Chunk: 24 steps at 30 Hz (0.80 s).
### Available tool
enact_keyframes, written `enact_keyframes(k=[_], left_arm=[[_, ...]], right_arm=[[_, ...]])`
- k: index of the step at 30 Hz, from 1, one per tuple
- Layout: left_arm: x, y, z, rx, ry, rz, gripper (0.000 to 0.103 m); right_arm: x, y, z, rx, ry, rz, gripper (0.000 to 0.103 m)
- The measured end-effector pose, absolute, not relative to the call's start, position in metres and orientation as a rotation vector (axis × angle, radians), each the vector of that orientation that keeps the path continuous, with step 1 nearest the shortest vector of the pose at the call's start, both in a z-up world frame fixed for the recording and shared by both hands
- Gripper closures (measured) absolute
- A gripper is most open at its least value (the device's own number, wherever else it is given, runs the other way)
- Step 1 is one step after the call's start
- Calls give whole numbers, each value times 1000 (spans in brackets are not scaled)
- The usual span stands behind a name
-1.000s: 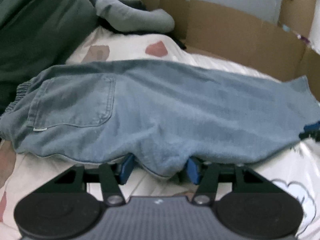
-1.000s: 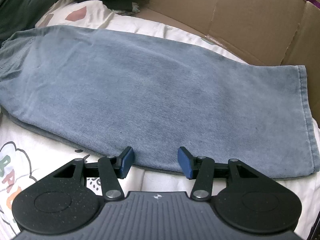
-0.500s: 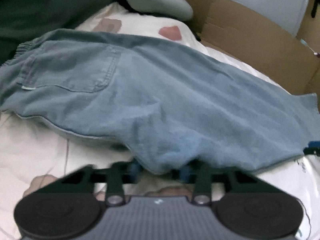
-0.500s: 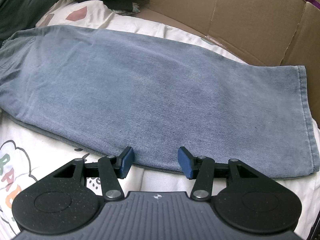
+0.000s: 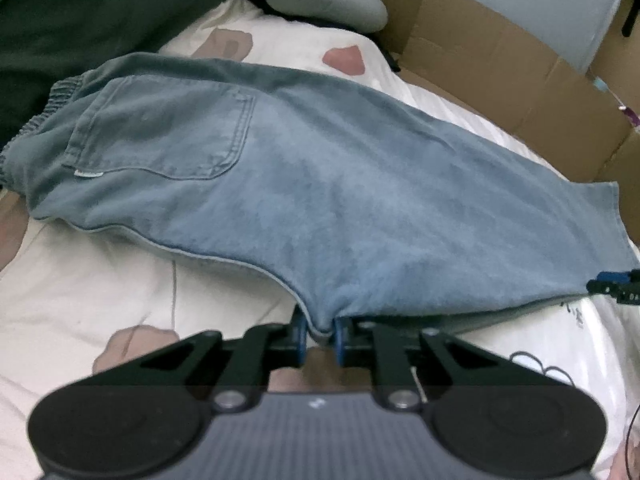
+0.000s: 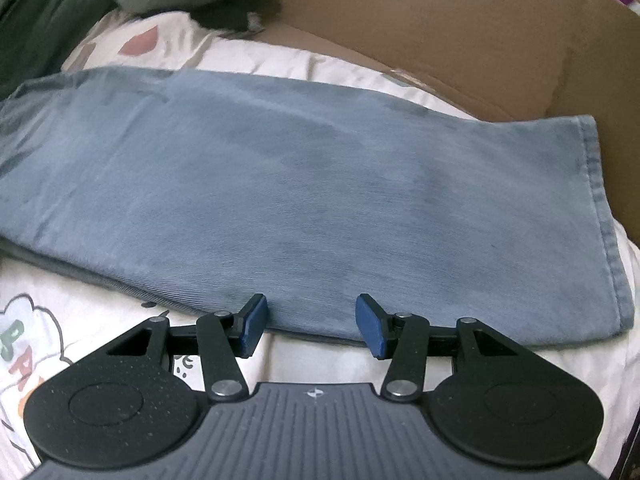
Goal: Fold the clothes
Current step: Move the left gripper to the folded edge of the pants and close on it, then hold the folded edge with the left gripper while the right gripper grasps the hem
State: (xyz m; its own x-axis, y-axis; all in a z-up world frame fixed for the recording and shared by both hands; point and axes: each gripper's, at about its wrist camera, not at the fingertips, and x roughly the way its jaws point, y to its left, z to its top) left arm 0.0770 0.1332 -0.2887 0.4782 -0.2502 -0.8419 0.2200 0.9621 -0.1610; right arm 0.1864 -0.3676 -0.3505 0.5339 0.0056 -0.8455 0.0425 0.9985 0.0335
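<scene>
Printed bedding [image 5: 88, 296] on a bed carries folded blue jeans [image 5: 320, 200], cardboard behind. Left wrist view: the left gripper [image 5: 320, 334] is closing, its blue pads pinching a bunched bit of the jeans' near edge. Right wrist view: the right gripper [image 6: 308, 322] is spread at the near edge of the jeans [image 6: 304, 200], gripping nothing. Lifting one-handed could slump and undo the fold.

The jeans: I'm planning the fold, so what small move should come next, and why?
Probably close the right gripper on the jeans edge. Its fingers stand open at the near edge, while the left gripper is closing with a bunched fold between its fingers.
</scene>
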Motion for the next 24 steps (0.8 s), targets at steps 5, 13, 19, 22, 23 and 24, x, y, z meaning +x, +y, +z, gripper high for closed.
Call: enact_keyframes(k=[5, 13, 19, 22, 23, 24], left_arm=[[76, 137, -286, -41, 1038, -292, 90], [76, 139, -299, -36, 1064, -284, 91], [77, 140, -296, -6, 1060, -300, 91], [77, 140, -299, -5, 1065, -296, 91], [78, 140, -299, -7, 1069, -294, 91], [78, 140, -300, -7, 1071, -294, 91]], right_arm=[[170, -390, -344, 153, 971, -59, 47], [137, -438, -355, 393, 939, -169, 47], [126, -466, -358, 502, 882, -253, 46], [124, -478, -361, 562, 854, -299, 46], [123, -483, -363, 587, 843, -320, 46], [121, -488, -365, 613, 833, -340, 46]])
